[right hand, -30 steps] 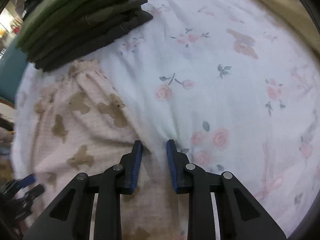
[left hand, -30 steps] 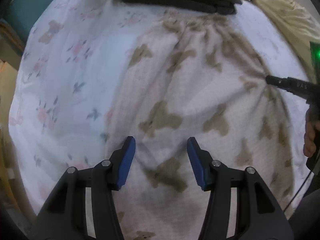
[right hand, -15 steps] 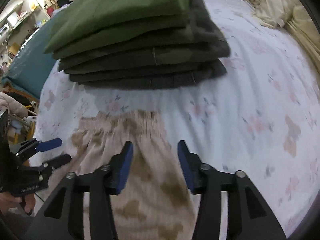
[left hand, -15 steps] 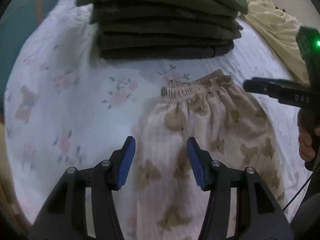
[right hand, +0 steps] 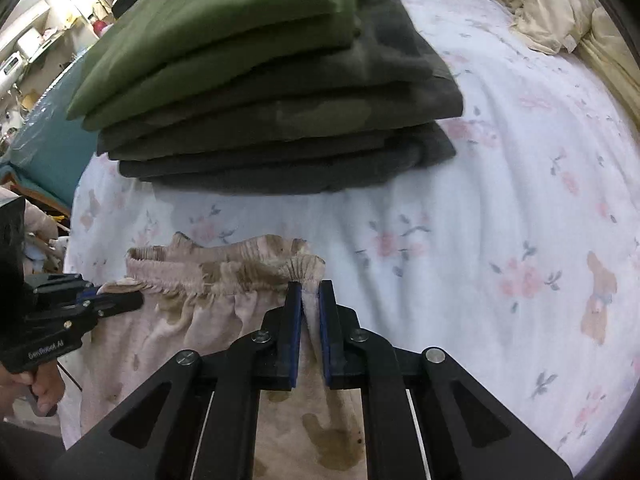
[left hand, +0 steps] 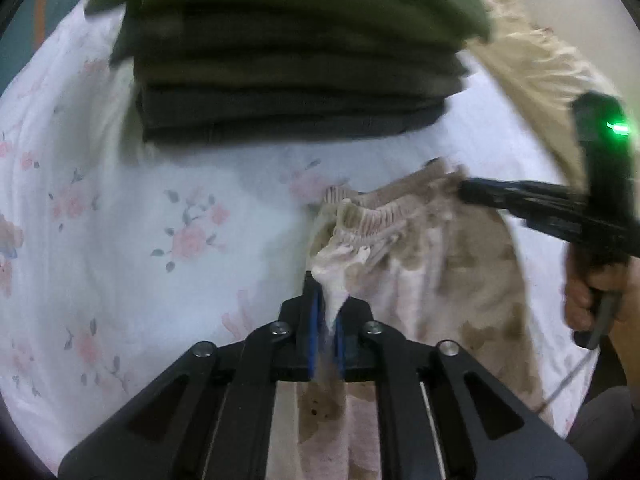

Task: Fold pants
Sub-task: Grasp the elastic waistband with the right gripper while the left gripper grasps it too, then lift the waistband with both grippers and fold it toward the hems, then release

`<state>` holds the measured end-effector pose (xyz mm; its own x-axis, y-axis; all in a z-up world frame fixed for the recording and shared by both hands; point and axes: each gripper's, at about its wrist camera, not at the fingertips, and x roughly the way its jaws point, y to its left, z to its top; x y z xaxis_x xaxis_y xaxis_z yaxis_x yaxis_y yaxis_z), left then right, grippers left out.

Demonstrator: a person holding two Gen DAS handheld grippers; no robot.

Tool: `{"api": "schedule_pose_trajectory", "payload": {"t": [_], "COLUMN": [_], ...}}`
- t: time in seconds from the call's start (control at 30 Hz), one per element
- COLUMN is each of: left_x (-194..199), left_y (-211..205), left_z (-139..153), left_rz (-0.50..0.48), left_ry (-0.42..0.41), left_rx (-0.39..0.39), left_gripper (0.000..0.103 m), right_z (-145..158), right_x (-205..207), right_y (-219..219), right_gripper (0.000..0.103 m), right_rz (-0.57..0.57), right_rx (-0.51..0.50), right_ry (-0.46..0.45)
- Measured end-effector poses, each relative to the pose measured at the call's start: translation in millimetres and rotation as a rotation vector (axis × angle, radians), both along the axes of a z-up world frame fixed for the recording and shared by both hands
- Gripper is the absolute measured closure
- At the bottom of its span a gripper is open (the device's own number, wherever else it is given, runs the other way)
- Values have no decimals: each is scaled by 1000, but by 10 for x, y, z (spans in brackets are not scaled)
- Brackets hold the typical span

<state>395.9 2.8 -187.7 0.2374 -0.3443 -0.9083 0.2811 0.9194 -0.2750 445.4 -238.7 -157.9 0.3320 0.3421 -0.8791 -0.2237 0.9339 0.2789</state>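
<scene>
— What's lying around the pants on that bed?

— A tall stack of folded dark green and charcoal garments point(right hand: 260, 92) sits on the white floral bedsheet point(right hand: 500, 208), just beyond the waistband. Nothing lies between the stack and the waistband but a strip of bare sheet. A crumpled cream-coloured blanket point(right hand: 544, 12) is bunched at the far right corner of the bed, well apart from the rest.

— And the pants themselves?

— The pale pink pants with brown bear-shaped patches point(left hand: 460, 280) lie flat on the sheet, elastic waistband toward the stack, legs running back under both tools.

— How are the hands placed?

— Both point steeply down at the waistband. The left hand-held gripper point(left hand: 326, 316) has its blue pads closing on a pulled-up peak of fabric at the waistband's left corner; the cloth is squeezed between them. The right hand-held gripper point(right hand: 310, 312) is closing on the right corner, a narrow fold of the gathered elastic edge caught between its pads.

— Can you see the person?

— Only fingers: a hand point(left hand: 592, 292) wrapped round the right tool's handle, and another point(right hand: 36, 388) on the left tool's trigger grip.
</scene>
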Motion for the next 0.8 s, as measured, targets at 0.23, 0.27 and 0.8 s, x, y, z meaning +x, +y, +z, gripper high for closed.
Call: {"api": "schedule_pose_trajectory", "payload": {"t": [0.23,0.27,0.8], "left_x": [197,217,268], "left_y": [-86,-119,-543], "left_z": [-2,9,246], "left_rz": [18,13,-145], "left_ry": [-12,-26,-89], "left_rx": [-4,-17,-64], "left_gripper": [50,49,93], "right_z": [-48,-34,73], "right_x": [48,51,29], "right_y": [-45,-101,32], "right_gripper": [57,48,95], "right_rz": [-5,-8,141], "right_rx": [20,50,42], "right_ry": [60,60,22]}}
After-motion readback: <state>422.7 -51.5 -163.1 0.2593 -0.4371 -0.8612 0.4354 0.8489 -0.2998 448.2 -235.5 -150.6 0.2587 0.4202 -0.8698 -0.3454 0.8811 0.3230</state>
